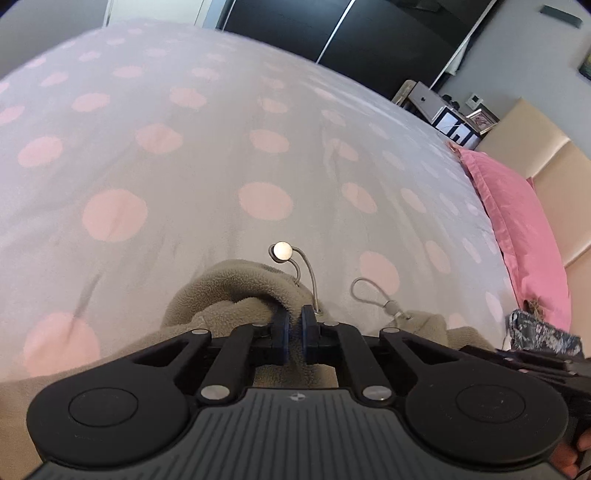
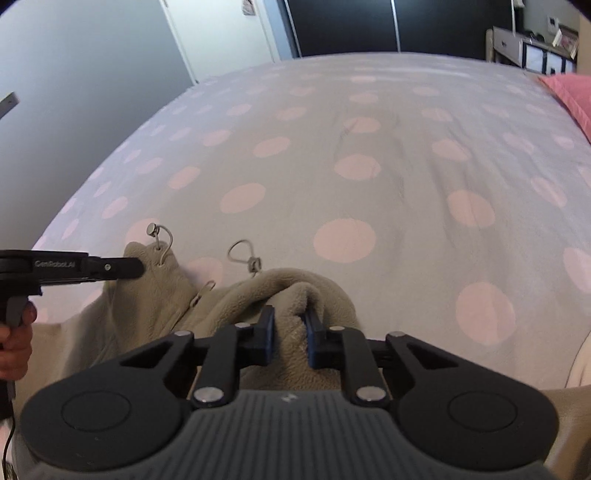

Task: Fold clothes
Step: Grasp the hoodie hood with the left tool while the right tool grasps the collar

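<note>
A beige fleece garment (image 1: 229,291) lies bunched at the near edge of a bed. In the left wrist view my left gripper (image 1: 295,326) is shut on a thin fold of it, right beside an eyelet with a drawcord that ends in a metal tip (image 1: 282,252). A second cord loop (image 1: 365,291) lies just to the right. In the right wrist view my right gripper (image 2: 290,332) is shut on a thick roll of the same fleece (image 2: 295,291). The left gripper (image 2: 138,267) shows side-on at the garment's left corner, held by a hand (image 2: 14,343).
The bedspread (image 1: 207,155) is grey with pink dots and stretches far ahead. A pink pillow (image 1: 517,229) lies along the right side against a beige headboard (image 1: 554,166). A dark patterned cloth (image 1: 543,332) sits near it. Dark wardrobe doors (image 2: 351,26) stand beyond the bed.
</note>
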Motion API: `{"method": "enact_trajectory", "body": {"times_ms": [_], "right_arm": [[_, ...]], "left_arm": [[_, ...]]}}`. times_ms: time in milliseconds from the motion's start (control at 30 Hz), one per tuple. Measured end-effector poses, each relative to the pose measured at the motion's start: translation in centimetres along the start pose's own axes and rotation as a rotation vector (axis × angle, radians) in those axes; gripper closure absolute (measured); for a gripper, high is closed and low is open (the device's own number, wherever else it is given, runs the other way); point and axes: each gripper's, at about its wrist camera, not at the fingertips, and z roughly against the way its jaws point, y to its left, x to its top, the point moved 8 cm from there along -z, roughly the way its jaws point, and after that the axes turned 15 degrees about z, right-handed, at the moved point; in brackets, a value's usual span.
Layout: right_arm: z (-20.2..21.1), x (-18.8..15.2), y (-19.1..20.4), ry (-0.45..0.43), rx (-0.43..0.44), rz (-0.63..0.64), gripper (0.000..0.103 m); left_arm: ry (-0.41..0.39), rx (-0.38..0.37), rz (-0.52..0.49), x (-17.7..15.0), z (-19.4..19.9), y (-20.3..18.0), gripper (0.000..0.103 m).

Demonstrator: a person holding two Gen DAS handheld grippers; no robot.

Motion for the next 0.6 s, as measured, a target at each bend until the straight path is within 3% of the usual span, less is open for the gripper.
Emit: {"method": "enact_trajectory", "body": {"times_ms": [167, 300, 467, 600], "right_arm": [[7.2, -1.7, 3.7, -0.111, 0.053, 0.115, 0.086], [13.0, -6.2, 7.5, -0.158, 0.129, 0.195, 0.086], [15.2, -14.3, 11.7, -0.074, 0.154, 0.269, 0.086], [14.3, -18.9, 13.6, 0.025, 0.117, 0.313, 0.085]], "left_arm": [[-0.041, -0.058, -0.136, -2.6, 8.1, -1.6, 0.099], [-0.002, -0.07, -0.22, -7.8, 14.3, -1.1, 0.099], [0.123, -0.033, -0.3, -16.7, 18.6, 1.0, 0.1], [0.197, 0.033, -0.324, -22.5, 17.7, 3.1, 0.099]]}}
